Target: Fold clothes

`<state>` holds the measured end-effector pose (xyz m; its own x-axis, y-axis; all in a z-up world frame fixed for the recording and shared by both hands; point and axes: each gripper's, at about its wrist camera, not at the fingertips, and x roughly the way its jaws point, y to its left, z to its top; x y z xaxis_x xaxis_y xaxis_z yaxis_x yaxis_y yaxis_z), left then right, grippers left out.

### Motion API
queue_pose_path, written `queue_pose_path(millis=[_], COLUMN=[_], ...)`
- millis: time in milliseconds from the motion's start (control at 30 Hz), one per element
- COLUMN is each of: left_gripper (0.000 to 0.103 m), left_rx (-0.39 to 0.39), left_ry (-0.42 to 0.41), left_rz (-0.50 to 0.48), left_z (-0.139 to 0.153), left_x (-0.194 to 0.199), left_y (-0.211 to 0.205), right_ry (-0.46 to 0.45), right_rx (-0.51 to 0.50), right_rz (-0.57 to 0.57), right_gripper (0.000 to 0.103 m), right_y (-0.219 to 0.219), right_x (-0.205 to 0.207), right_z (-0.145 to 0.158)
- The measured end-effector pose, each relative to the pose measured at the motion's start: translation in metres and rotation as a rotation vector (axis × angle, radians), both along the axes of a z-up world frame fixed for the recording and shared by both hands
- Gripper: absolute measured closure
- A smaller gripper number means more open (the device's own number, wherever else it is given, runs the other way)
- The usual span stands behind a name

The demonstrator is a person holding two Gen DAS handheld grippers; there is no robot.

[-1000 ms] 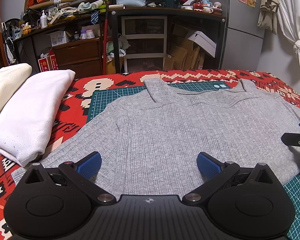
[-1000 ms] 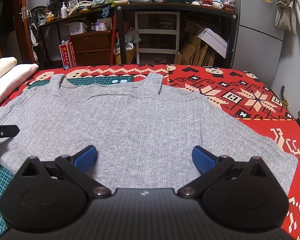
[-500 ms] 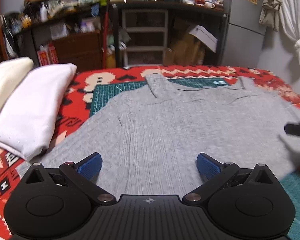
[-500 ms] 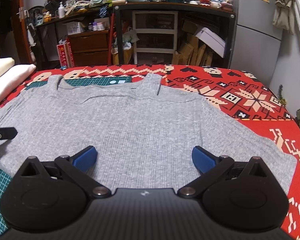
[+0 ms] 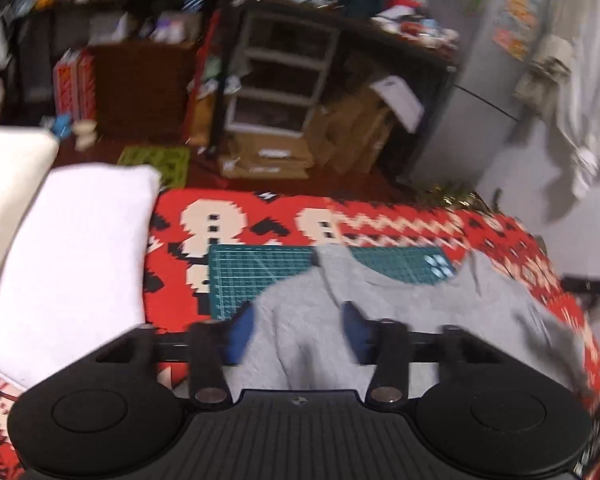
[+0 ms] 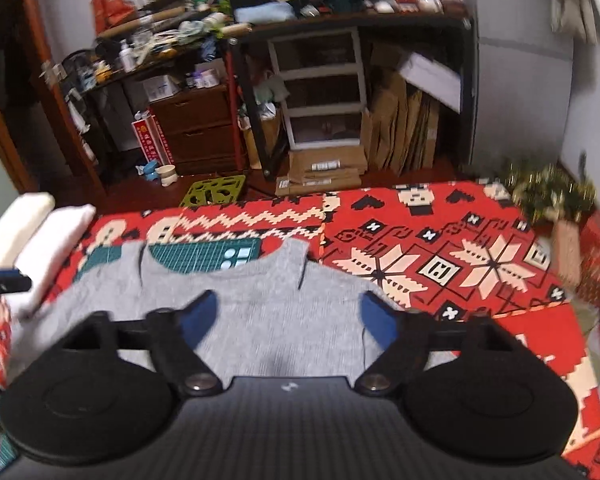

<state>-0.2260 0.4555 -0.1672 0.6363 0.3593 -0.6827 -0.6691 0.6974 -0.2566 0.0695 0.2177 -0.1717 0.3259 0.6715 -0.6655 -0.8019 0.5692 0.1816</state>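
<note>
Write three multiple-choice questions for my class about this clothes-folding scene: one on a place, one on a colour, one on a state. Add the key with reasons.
1. Where does the gridded cutting mat lie?
A. Under the sweater's neckline, on the red patterned cover
B. On top of the white cloths
C. On the dark shelf at the back

2. What colour is the sweater?
A. Red
B. Grey
C. White

3. In what state are the white cloths at the left?
A. Hung up
B. Spread out flat
C. Folded into thick bundles

Key:
1 A, the cutting mat shows through the neck opening, with the red patterned cover around it.
2 B, the sweater is plain grey in both views.
3 C, the white cloths have thick rounded edges.
</note>
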Motion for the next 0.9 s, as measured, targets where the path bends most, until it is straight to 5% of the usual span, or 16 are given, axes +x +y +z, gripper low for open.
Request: queue_pose_path(millis=[100, 233, 500, 533, 567, 600, 900], left_gripper=[0.074, 0.074, 0.067, 0.072, 0.092, 0.101, 0.101], left_rx=[-0.040, -0.029, -0.041, -0.037, -0.032, -0.027, 0.032], left_ry=[0.011, 0.063, 0.100, 0.106, 0.110, 0.114, 0.084], left_rz=[0.000, -0.020, -0.053, -0.055, -0.052, -0.050, 0.001], left_z=[-0.010, -0.021, -0.032, -0.033, -0.034, -0.035, -0.023], left_x=[0.010, 0.021, 0.033, 0.034, 0.034, 0.034, 0.009], left_y=[0.011, 0.011, 0.012, 0.012, 0.012, 0.012, 0.008], right_ry=[0.061, 0.142, 0.125, 0.121, 0.117, 0.113, 0.067], right_rx=[-0.022, -0.052, -0.136, -0.142, -0.148, -0.154, -0.125], right_rz=[-0.025, -0.058, -0.060, -0.051, -0.043, -0.037, -0.070], right_gripper=[0.077, 0.077, 0.082, 0.086, 0.094, 0.099, 0.101], right_y=[0.011, 0.025, 0.043, 0.045, 0.047, 0.048, 0.039], right_x=[0.028, 0.065, 0.078, 0.077, 0.076, 0.075, 0.070], right_z=[-0.005, -0.011, -0.036, -0.037, -0.038, -0.039, -0.026])
